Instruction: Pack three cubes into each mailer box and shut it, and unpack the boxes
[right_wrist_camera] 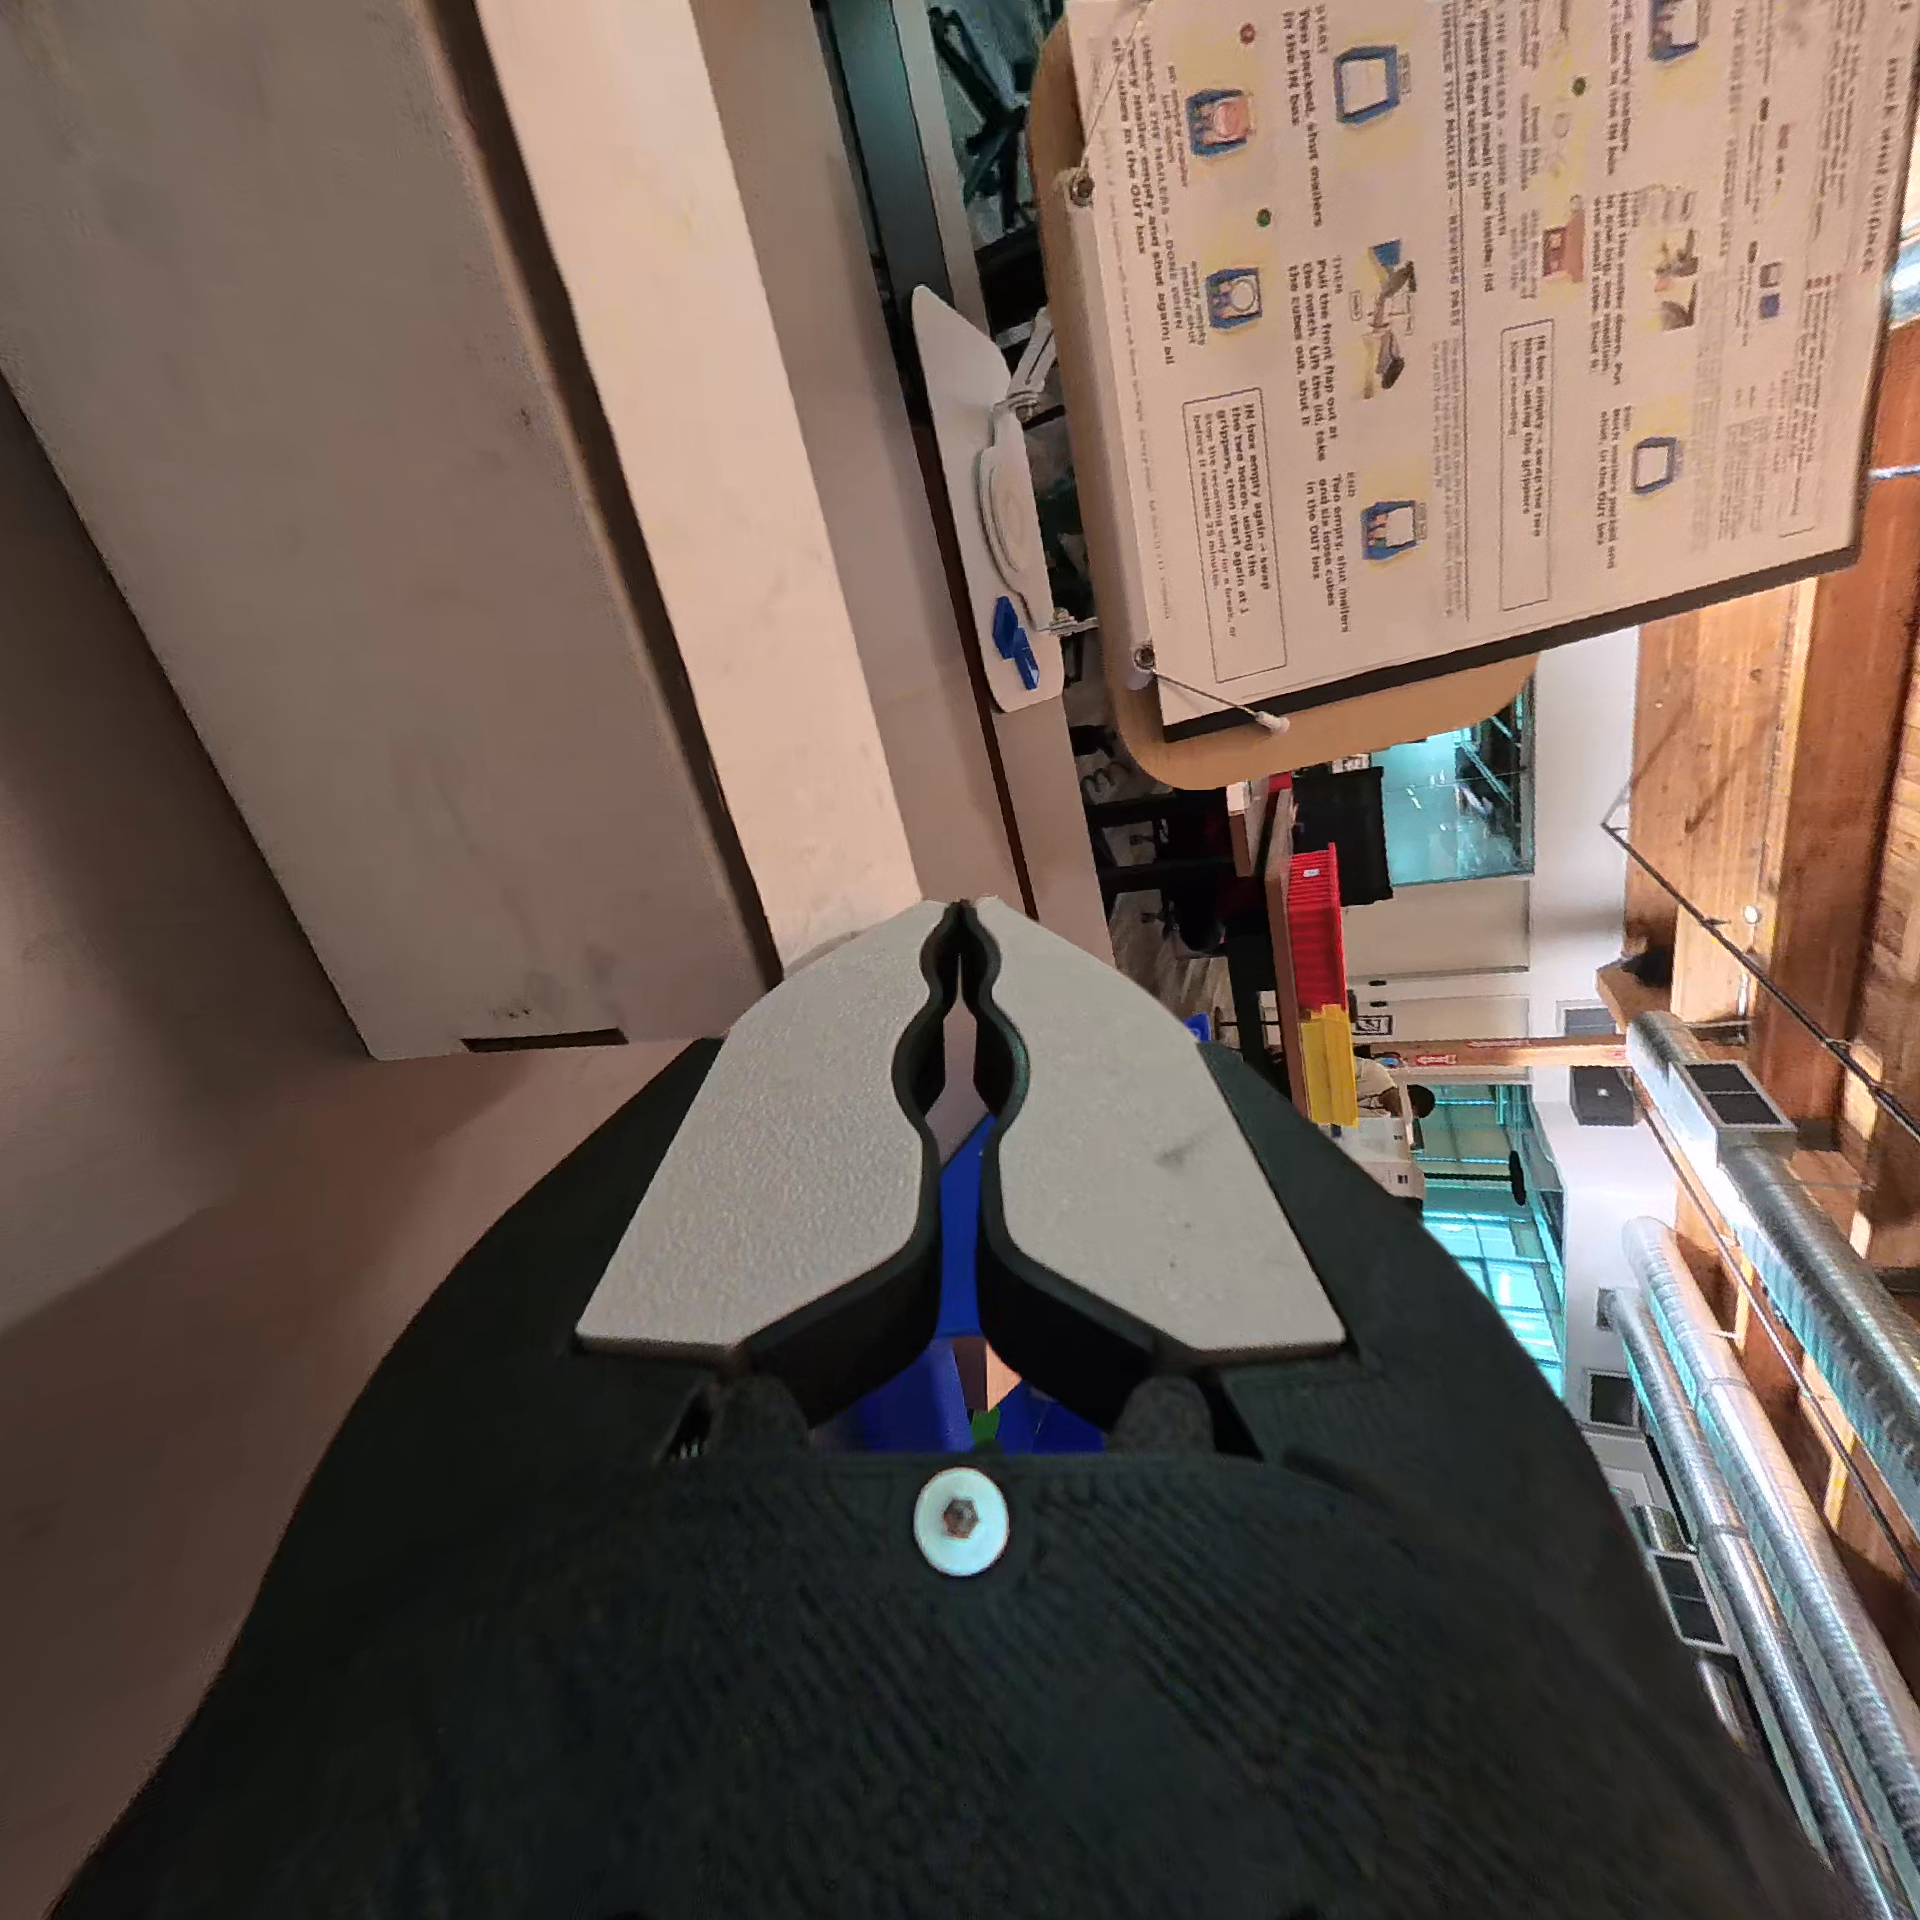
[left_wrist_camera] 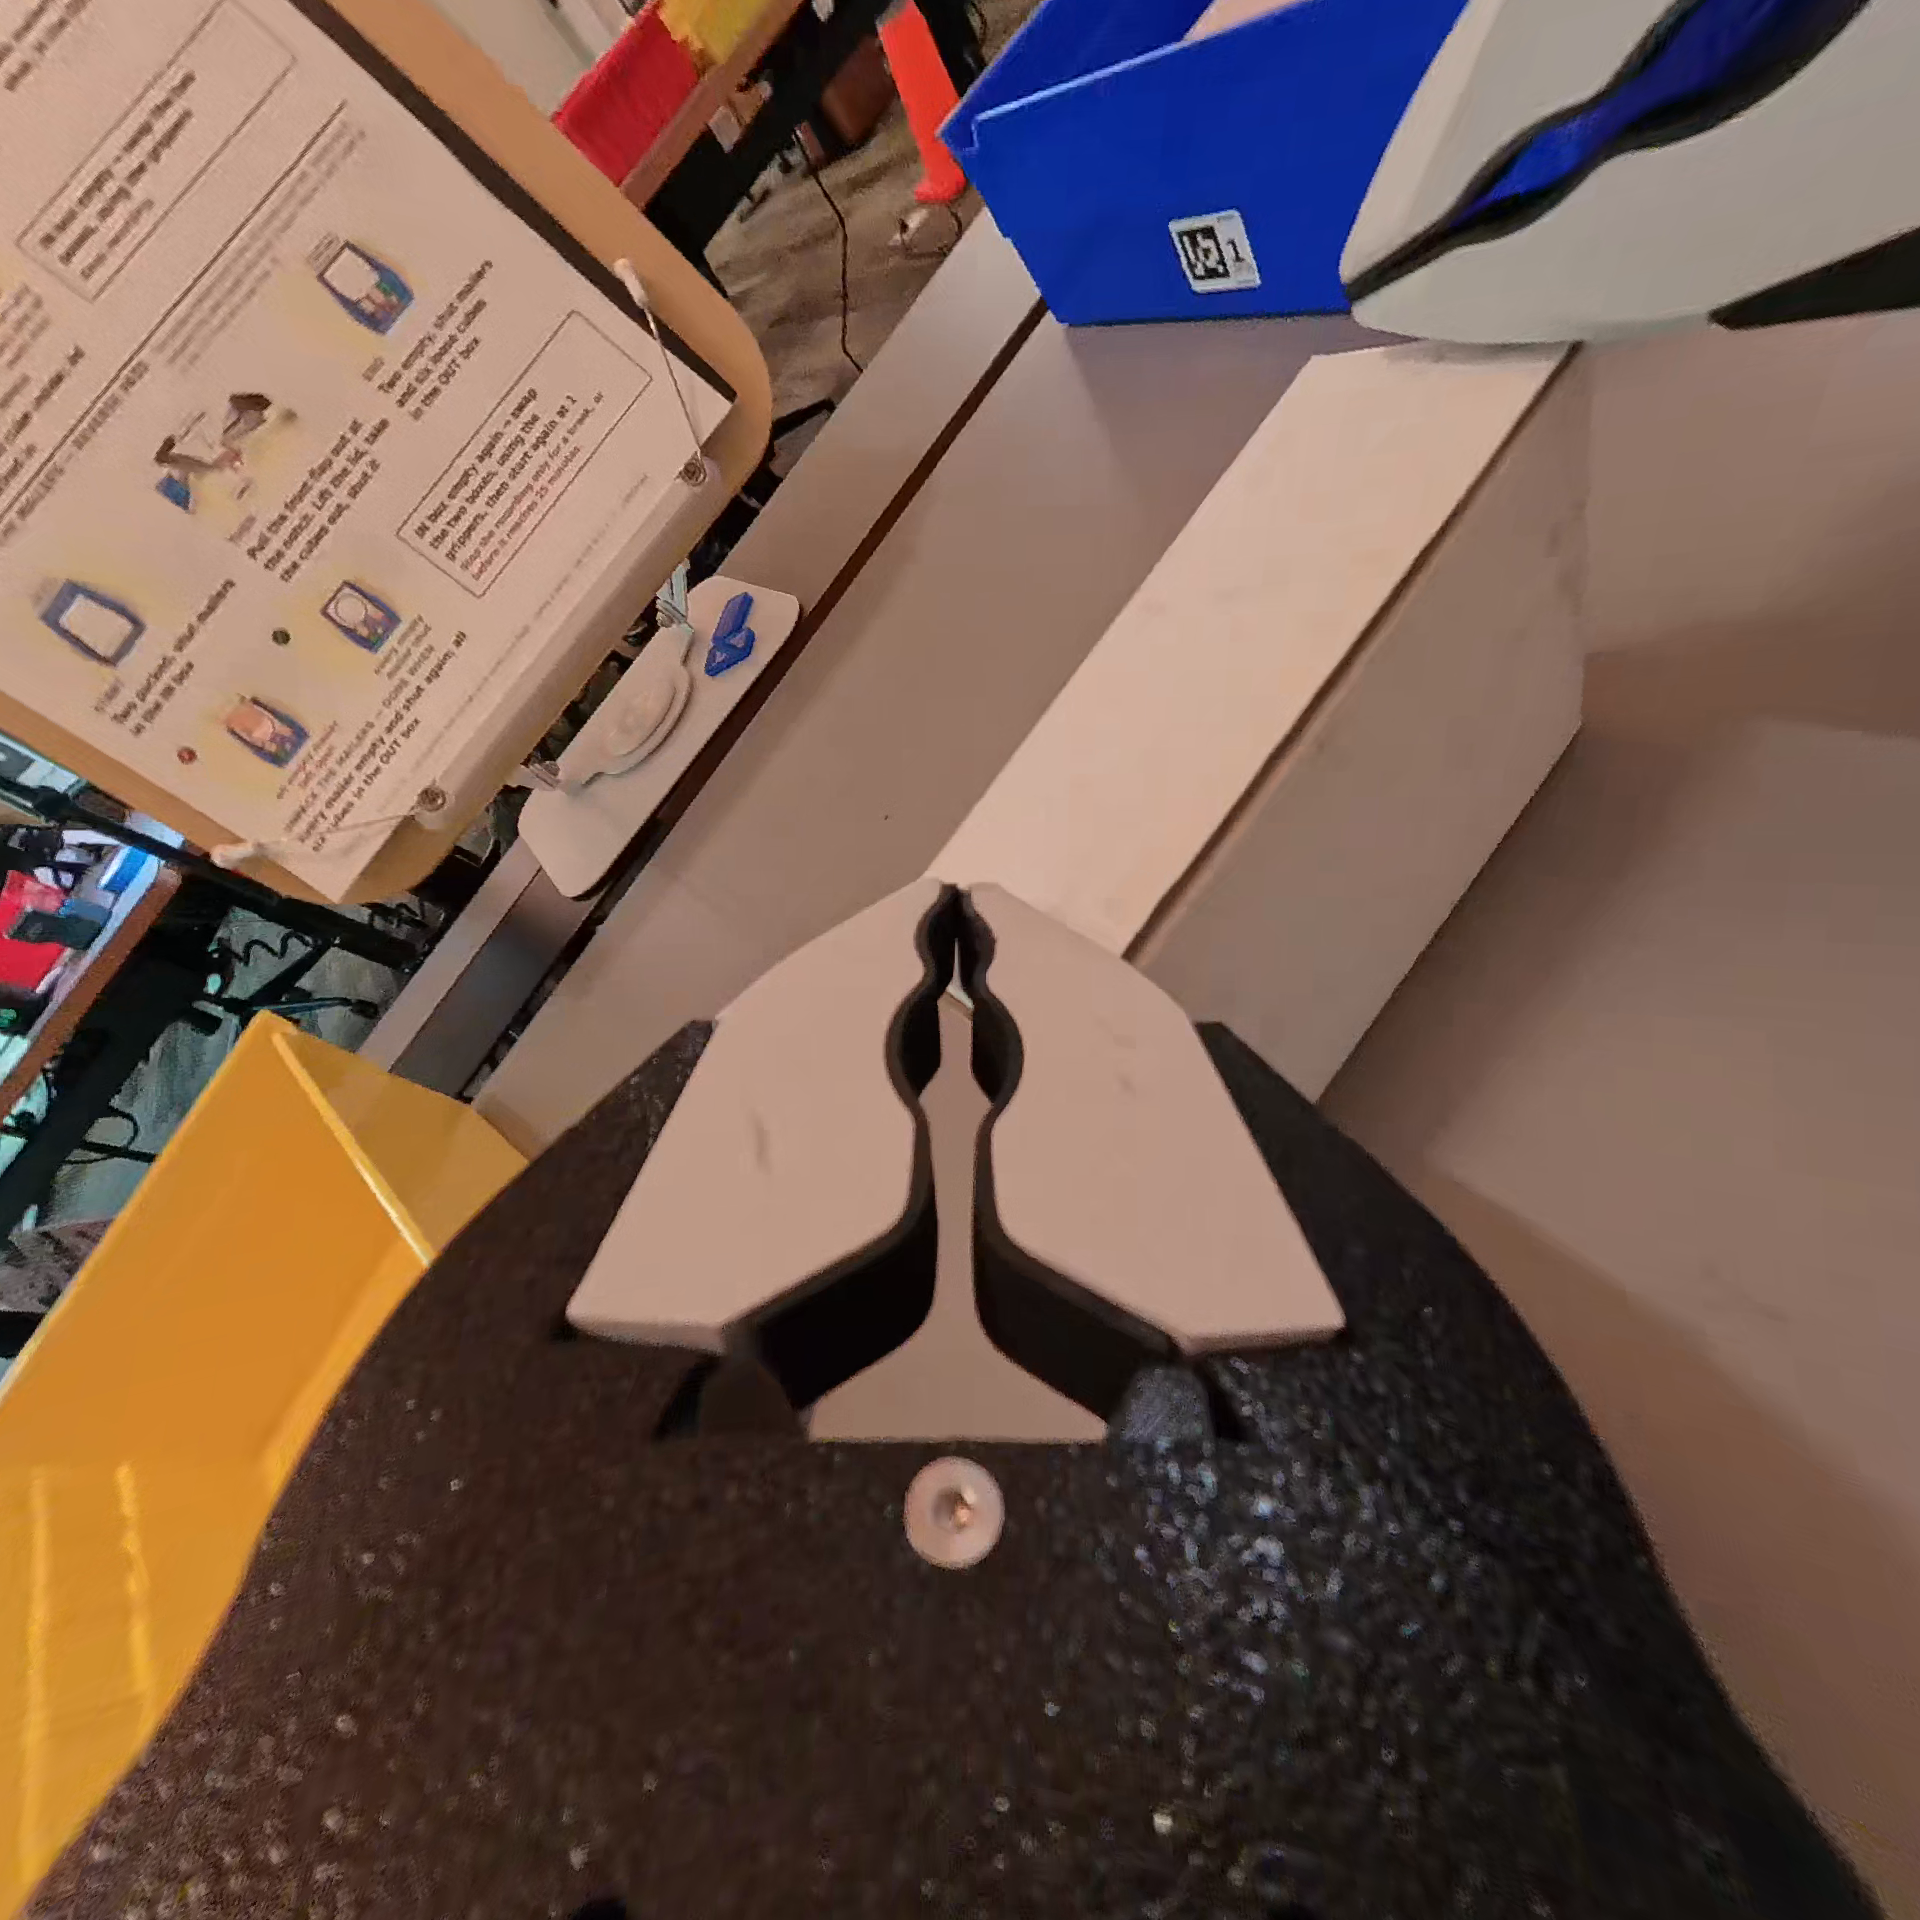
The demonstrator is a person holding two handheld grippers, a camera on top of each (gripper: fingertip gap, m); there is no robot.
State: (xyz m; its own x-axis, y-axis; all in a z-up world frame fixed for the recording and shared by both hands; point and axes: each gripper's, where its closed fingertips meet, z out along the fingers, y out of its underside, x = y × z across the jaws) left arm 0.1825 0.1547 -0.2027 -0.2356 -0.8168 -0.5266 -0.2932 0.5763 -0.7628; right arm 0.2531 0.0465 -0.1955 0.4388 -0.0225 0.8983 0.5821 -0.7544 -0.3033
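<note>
A closed white mailer box [left_wrist_camera: 1299, 665] lies on the tan table. My left gripper [left_wrist_camera: 954, 899] is shut with nothing visible between its tips, right at the box's near end; whether it touches the box I cannot tell. My right gripper [left_wrist_camera: 1621, 177] shows at the top right of the left wrist view, above the box's far end and in front of the blue bin [left_wrist_camera: 1143, 187]. In the right wrist view the right gripper [right_wrist_camera: 964, 914] is shut and empty, beside the mailer box [right_wrist_camera: 364, 520]. Blue bin [right_wrist_camera: 961, 1247] and a speck of green show through the finger gap.
A yellow bin [left_wrist_camera: 208, 1299] stands at the near left. An instruction board [left_wrist_camera: 312, 416] hangs over the table's far edge on a white base plate [left_wrist_camera: 665, 727] with a blue clip. The board also shows in the right wrist view [right_wrist_camera: 1455, 364]. About 12 centimeters separates my left fingertips from my right.
</note>
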